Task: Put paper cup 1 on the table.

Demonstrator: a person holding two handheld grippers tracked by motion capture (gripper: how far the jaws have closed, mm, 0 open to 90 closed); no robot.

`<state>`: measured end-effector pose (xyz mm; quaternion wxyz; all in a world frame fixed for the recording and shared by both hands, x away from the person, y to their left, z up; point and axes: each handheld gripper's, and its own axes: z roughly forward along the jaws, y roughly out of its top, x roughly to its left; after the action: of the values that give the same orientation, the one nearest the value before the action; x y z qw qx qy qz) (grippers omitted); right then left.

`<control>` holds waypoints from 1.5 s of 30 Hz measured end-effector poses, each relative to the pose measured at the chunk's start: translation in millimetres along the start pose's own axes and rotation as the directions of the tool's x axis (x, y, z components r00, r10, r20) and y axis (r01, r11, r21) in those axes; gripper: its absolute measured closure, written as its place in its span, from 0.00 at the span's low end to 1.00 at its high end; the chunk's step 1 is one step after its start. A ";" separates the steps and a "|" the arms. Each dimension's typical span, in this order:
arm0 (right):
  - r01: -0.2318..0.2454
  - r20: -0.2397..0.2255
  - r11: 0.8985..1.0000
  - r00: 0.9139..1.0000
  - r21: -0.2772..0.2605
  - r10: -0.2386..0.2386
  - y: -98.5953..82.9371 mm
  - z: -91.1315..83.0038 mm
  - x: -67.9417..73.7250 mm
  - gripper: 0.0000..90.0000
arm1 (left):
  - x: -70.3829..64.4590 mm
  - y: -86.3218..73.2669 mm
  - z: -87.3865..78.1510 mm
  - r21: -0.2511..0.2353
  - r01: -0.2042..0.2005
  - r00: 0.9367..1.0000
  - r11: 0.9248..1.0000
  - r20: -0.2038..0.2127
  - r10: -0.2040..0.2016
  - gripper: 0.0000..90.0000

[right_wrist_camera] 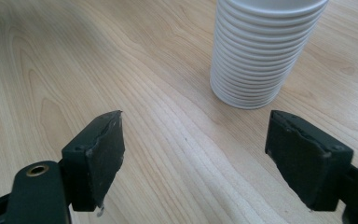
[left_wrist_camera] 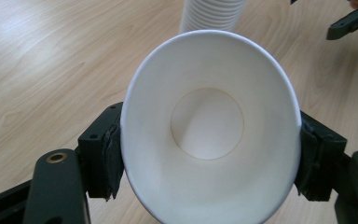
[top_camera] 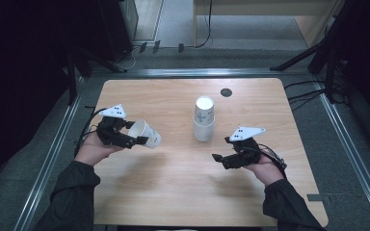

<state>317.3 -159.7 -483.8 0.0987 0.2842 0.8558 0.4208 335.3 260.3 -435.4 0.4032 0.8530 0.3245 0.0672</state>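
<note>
One white paper cup (top_camera: 145, 134) is clamped by the left tool (top_camera: 134, 140), held tilted above the wooden desk (top_camera: 173, 178), apart from the upside-down white cup stack (top_camera: 204, 120). Right tool (top_camera: 223, 159) is spread wide, empty. Placement judged pending.

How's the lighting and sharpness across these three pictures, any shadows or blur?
High view: dim, dark surroundings, soft shadows under both arms on the light wooden table. Left gripper view: bright and even; the white paper cup is sharp, and the stack of white paper cups behind it looks slightly soft. Right gripper view: clear, faint shadow beside the stack.
</note>
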 end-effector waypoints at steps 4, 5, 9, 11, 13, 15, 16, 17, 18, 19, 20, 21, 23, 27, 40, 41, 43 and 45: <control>0.019 0.013 1.000 1.000 0.002 -0.019 -0.2 0.1 0.7 0.22 | 10.2 -4.8 1.3 0.024 0.009 0.999 1.000 -0.035 -0.008 0.28; 0.020 0.013 1.000 1.000 0.002 -0.020 -0.2 0.2 0.9 0.22 | 13.1 -5.9 2.0 0.040 0.005 0.999 0.999 -0.051 -0.003 0.28; 0.031 0.012 1.000 0.999 0.004 -0.031 -0.2 0.8 2.2 0.22 | 24.2 -12.0 4.6 0.077 0.026 0.996 0.997 -0.087 -0.019 0.28; 0.033 0.011 0.999 0.999 0.008 -0.033 -0.4 1.2 2.5 0.22 | 29.1 -14.8 6.4 0.098 0.039 0.993 0.994 -0.114 -0.028 0.28; 0.036 0.013 0.999 0.999 0.011 -0.036 -0.7 1.5 2.4 0.22 | 34.3 -17.4 8.3 0.110 0.051 0.991 0.993 -0.125 -0.037 0.28; 0.038 0.014 0.999 0.999 0.014 -0.039 -0.9 2.0 2.0 0.22 | 39.5 -19.0 9.8 0.133 0.069 0.988 0.989 -0.149 -0.049 0.28; 0.038 0.013 0.999 0.999 0.016 -0.039 -1.0 2.3 2.0 0.22 | 42.0 -19.8 10.4 0.145 0.079 0.986 0.986 -0.160 -0.055 0.28; 0.039 0.009 0.999 0.999 0.019 -0.040 -1.1 2.8 2.2 0.22 | 44.4 -20.4 10.7 0.151 0.090 0.984 0.984 -0.165 -0.064 0.28; 0.041 0.008 0.999 0.999 0.020 -0.041 -1.1 3.2 2.6 0.22 | 46.9 -20.9 10.9 0.159 0.103 0.982 0.982 -0.172 -0.075 0.28; 0.041 0.008 0.999 0.999 0.021 -0.041 -1.1 3.9 3.0 0.22 | 48.1 -21.0 10.8 0.167 0.104 0.981 0.980 -0.180 -0.073 0.28; 0.042 0.007 0.999 0.999 0.022 -0.042 -1.1 4.2 3.3 0.22 | 49.3 -21.3 10.8 0.169 0.106 0.977 0.980 -0.199 -0.071 0.28; 0.043 0.009 0.999 0.999 0.024 -0.043 -0.9 4.5 3.8 0.22 | 51.0 -21.2 10.7 0.176 0.112 0.975 0.978 -0.212 -0.073 0.28; 0.038 0.015 0.999 0.999 0.012 -0.038 0.2 4.5 5.2 0.22 | 53.2 -21.0 11.0 0.190 0.111 0.969 0.975 -0.240 -0.063 0.28; 0.047 0.002 0.999 0.999 -0.022 -0.047 3.0 3.0 8.6 0.22 | 58.1 -19.2 15.7 0.246 0.116 0.954 0.962 -0.297 -0.039 0.28; 0.052 0.001 0.999 0.999 -0.003 -0.052 1.6 4.4 8.4 0.22 | 55.7 -15.2 28.2 0.339 0.108 0.943 0.935 -0.331 0.011 0.27; 0.051 0.001 0.999 0.999 -0.003 -0.051 1.5 4.3 8.3 0.22 | 55.2 -14.9 28.7 0.337 0.106 0.944 0.935 -0.330 0.012 0.27; 0.053 0.006 0.999 0.999 -0.002 -0.053 1.6 4.2 8.1 0.22 | 52.9 -13.3 28.9 0.333 0.098 0.945 0.938 -0.326 0.017 0.27; 0.051 0.008 0.999 0.999 -0.006 -0.051 2.0 3.9 7.9 0.22 | 52.0 -12.2 29.8 0.338 0.092 0.945 0.937 -0.325 0.024 0.27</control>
<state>313.2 -151.6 -484.2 0.1136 0.2637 0.8609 0.4199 381.0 278.4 -471.8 0.1881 0.8822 0.4081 0.1408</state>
